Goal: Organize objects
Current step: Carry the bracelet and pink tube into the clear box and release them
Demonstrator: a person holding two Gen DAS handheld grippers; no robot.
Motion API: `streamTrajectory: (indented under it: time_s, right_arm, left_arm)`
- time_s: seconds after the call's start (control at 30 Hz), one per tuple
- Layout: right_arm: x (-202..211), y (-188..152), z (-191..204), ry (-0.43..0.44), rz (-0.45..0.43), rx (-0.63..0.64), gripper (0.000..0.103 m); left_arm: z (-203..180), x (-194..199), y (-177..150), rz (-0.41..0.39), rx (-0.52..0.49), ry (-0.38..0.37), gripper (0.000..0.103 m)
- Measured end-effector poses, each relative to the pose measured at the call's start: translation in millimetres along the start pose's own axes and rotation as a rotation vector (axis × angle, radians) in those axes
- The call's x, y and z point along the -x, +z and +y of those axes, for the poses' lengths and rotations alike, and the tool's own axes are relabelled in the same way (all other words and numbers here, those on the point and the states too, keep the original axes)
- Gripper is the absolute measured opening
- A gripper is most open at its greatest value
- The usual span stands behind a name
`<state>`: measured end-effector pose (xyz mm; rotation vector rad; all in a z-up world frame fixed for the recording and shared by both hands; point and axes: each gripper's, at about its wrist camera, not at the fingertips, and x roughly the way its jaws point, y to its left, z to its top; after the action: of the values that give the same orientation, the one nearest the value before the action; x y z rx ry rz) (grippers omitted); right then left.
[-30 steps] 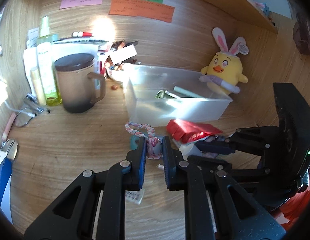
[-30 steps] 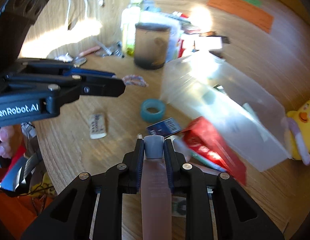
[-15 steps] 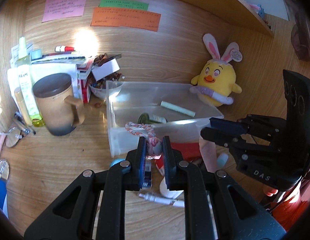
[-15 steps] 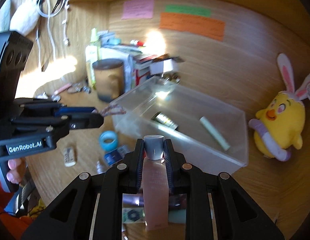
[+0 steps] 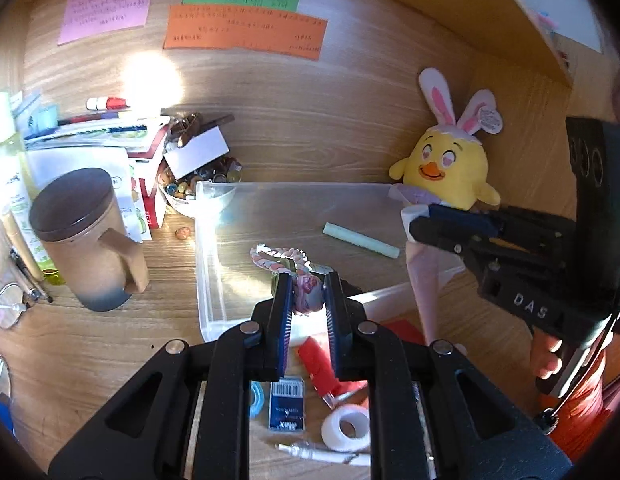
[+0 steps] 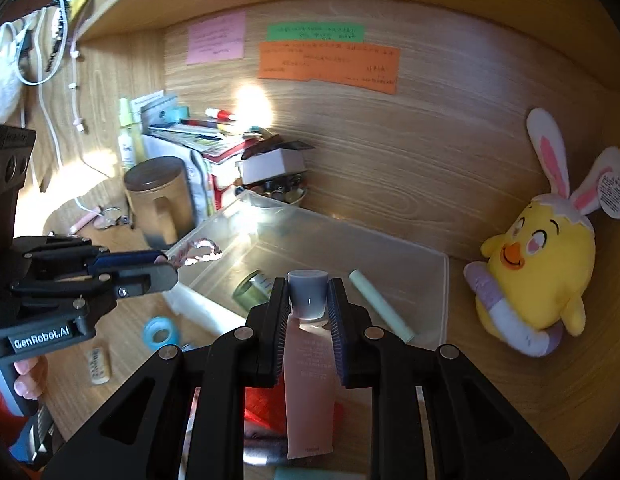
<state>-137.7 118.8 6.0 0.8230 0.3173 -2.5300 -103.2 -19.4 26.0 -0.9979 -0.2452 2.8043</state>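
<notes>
Two things held over the bin, more left to tidy

The left gripper (image 5: pixel 306 296) has its fingers tight on a braided hair tie (image 5: pixel 282 258), and the right gripper (image 6: pixel 308 300) has its fingers tight on a pink tube (image 6: pixel 310 380), both over the clear bin (image 6: pixel 443 280). A green stick (image 5: pixel 359 239) and a small jar (image 6: pixel 252 286) are in the bin already. At 6 o'clock on the tabletop (image 5: pixel 70 344), a tape roll (image 5: pixel 345 426), blue card (image 5: pixel 286 404) and red packet (image 5: pixel 317 364) still wait. The grippers read "GenRobot.AI" and "DAS".
</notes>
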Motion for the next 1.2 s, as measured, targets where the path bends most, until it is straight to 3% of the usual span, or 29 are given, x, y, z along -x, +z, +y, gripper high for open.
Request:
streamTrajectory:
  time_s: [0.6,0.9,1.2]
  right_arm:
    - [-79,44,0,-0.002,0.193,0.125,0.016]
    - [-91,41,27,0.048,0.214,0.184,0.016]
    - [-75,29,16,0.06,0.206,0.116,0.022]
  left_arm:
    - [6,-34,13,0.063,-0.011,0.021,0.017]
    - [11,-22,15,0.041,-0.001,0.02,0.034]
    - [5,-4,12,0.001,-0.043,0.054,0.051]
